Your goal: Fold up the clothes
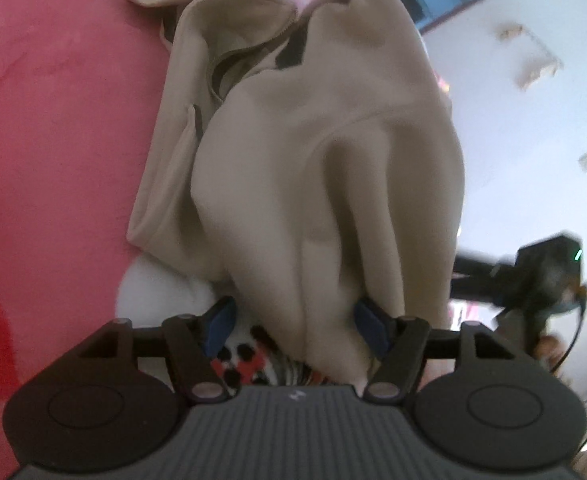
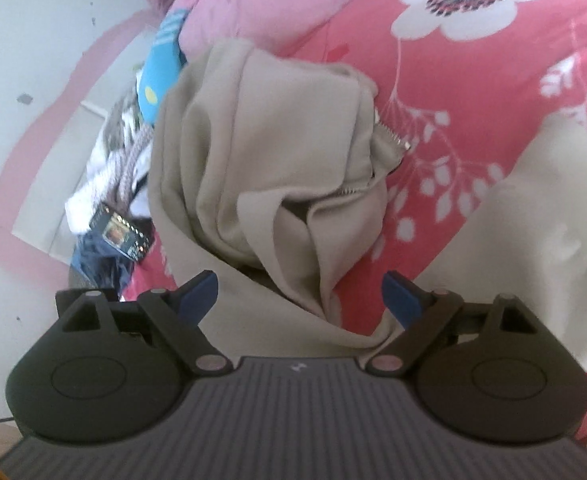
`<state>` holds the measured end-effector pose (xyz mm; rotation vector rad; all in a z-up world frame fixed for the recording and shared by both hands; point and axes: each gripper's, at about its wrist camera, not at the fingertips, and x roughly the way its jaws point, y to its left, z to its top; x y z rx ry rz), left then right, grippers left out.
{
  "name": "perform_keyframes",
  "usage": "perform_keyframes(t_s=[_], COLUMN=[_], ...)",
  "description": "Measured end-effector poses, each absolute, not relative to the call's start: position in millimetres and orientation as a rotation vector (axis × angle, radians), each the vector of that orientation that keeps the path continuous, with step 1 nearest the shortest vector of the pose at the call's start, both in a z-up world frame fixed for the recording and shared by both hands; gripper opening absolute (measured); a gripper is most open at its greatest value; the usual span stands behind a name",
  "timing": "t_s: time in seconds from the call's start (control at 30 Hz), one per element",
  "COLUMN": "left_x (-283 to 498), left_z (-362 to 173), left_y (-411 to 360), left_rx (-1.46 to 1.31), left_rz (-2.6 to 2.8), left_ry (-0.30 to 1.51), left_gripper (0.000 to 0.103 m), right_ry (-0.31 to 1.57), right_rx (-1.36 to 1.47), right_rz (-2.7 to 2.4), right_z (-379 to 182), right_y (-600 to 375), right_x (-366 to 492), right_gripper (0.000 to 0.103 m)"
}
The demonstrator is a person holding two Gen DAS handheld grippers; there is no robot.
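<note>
A pink floral quilt [image 2: 493,128] is spreading out ahead of both claws, and on it the beige zip-up jacket [image 2: 261,160] is lying bunched in soft rolls rather than flat.

Seen from the right wrist, the jacket is sitting directly ahead of the right gripper [image 2: 299,298], with one loose flap trailing back between the wide-standing blue pads; neither pad is pressing on it. Seen from the left wrist, the same jacket [image 1: 313,152] is mounding up straight in front of the left gripper [image 1: 295,326], a thick fold running down between its pads. The pads are standing fairly wide, and whether the right-hand one is merely brushing the cloth or pinching it is hard to judge through the blur; it is looking like no grip.

The fabric is looking light, limp and fleece-like, so it is likely to sag and slide wherever it is lifted. Hems, the collar or the stiffer zipper [image 2: 389,132] edge, lying ahead and to the right of the right claw, are seeming the surest places to pinch.

Sleeves and the bottom hem are buried in the folds and cannot be picked out. A patterned item below the left claw is mostly covered. Beyond the jacket, to the left of the right claw, a clutter of other clothes [image 2: 117,184] is too blurred to name. The other gripper's body is showing only as a smear at the left view's right edge.
</note>
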<state>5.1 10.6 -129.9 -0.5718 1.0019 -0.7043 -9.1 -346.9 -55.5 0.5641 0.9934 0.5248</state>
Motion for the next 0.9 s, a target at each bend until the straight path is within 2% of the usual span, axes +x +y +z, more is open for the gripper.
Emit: perform_keyframes(t_s=[0.3,0.5,0.57,0.63,0.67,0.73,0.83,0.9], left_x=[23,36,42,49,51,57,68,77], left_z=[-136,-140,-142,-143,-143,-141,-136,-134], left_y=[-2,3,8,13,14,15,14,15], left_rx=[-0.622,-0.696,-0.727,-0.767,-0.774,-0.773,-0.748,-0.724], left_rz=[-0.737,-0.734,-0.731,-0.733,-0.734,-0.732,-0.726,-0.721], left_ry=[0.997,0.997,0.998,0.996,0.991,0.983,0.973,0.966], left_gripper=[0.070,0.063,0.060,0.060,0.060,0.060,0.060,0.060], right_ry=[1.042,1.021,1.010,1.001,0.996,0.995,1.007,1.016], right_rx=[0.337,0.191,0.143,0.098,0.075,0.080,0.130,0.160], right_rz=[0.610,0.632,0.620,0.604,0.595,0.598,0.642,0.674], right_z=[-71,-73,-74,-76,-77,-76,-78,-81], right_y=[-321,-301,-293,-286,-282,-278,-270,-263], right_x=[-31,-43,-45,-47,-48,-47,-44,-43], right_gripper=[0.090,0.091,0.081,0.062,0.058,0.042,0.030,0.028])
